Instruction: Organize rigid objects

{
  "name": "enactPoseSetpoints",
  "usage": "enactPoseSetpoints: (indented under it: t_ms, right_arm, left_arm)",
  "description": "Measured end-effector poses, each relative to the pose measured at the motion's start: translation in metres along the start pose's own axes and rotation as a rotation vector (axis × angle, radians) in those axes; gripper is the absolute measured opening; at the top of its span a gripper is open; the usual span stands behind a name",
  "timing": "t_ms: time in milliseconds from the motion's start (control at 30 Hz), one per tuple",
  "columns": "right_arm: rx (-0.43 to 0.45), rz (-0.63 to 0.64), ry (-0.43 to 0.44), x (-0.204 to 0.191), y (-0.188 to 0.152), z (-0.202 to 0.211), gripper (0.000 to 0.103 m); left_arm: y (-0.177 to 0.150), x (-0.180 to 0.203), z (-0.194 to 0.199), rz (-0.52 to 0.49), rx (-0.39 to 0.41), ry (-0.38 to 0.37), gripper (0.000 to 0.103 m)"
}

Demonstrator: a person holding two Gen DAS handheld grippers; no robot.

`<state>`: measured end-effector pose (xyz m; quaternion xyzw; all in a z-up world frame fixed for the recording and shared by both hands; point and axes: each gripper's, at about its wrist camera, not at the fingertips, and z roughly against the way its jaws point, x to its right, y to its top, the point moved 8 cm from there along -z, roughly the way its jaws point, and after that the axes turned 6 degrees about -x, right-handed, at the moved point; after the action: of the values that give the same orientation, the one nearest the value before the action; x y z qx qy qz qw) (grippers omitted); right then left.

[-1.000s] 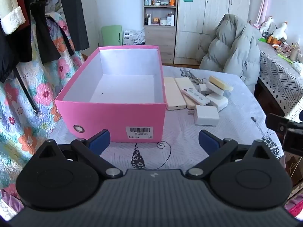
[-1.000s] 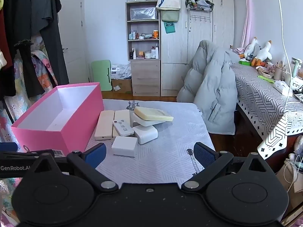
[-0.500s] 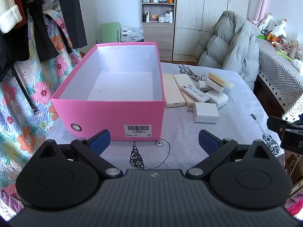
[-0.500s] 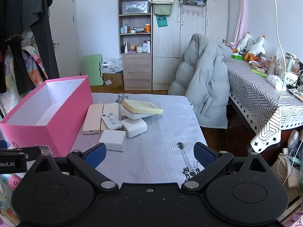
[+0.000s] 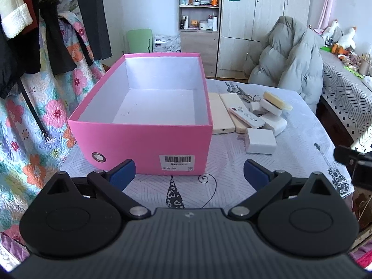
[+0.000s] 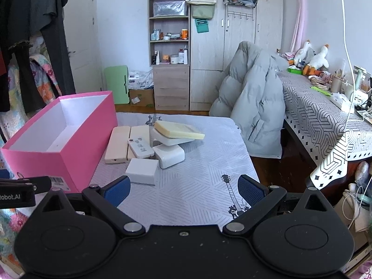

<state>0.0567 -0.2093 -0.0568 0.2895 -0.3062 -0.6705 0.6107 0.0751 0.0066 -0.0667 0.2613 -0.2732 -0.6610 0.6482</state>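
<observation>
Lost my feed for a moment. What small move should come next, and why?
Probably ease the open right gripper forward to the white square block: it lies nearest, loose on the cloth, and the pink box has nothing in it.

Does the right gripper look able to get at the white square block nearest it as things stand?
Probably yes. The right gripper is open, and the white square block lies just ahead, left of its line, with only bare tablecloth between.

Both views slightly nearer pink box [image 5: 144,139].
</observation>
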Motion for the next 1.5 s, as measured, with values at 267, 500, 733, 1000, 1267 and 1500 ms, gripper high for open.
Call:
enactPoseSetpoints:
  t_ms: [267,500,733,1000,1267,1500]
  right_arm:
    - [-0.007,-0.007,0.007,-0.002,0.000,-0.004,0.100]
    - [0.034,-0.003,0.014,-0.007,0.001,0.001,0.100]
    - [0.079,0.040,0.004,-0.015,0.001,0.004,0.100]
    - [0.109,0.045,0.044,-0.021,0.002,0.007,0.100]
    - [0.101,0.059,0.047,-0.025,0.000,0.009,0.100]
    - [0.088,0.065,0.048,-0.025,0.000,0.008,0.100]
  left_arm:
    - [-0.002,-0.005,-0.004,0.040,-0.021,-0.059,0.099]
    - [-0.001,-0.014,-0.008,0.084,-0.009,-0.043,0.099]
    - [-0.003,-0.024,-0.007,0.133,-0.001,-0.012,0.100]
    - [-0.001,-0.031,0.002,0.137,0.043,-0.008,0.101]
    - [0.001,-0.026,0.006,0.037,0.055,0.025,0.100]
    - [-0.001,-0.013,0.009,-0.074,0.036,0.023,0.097]
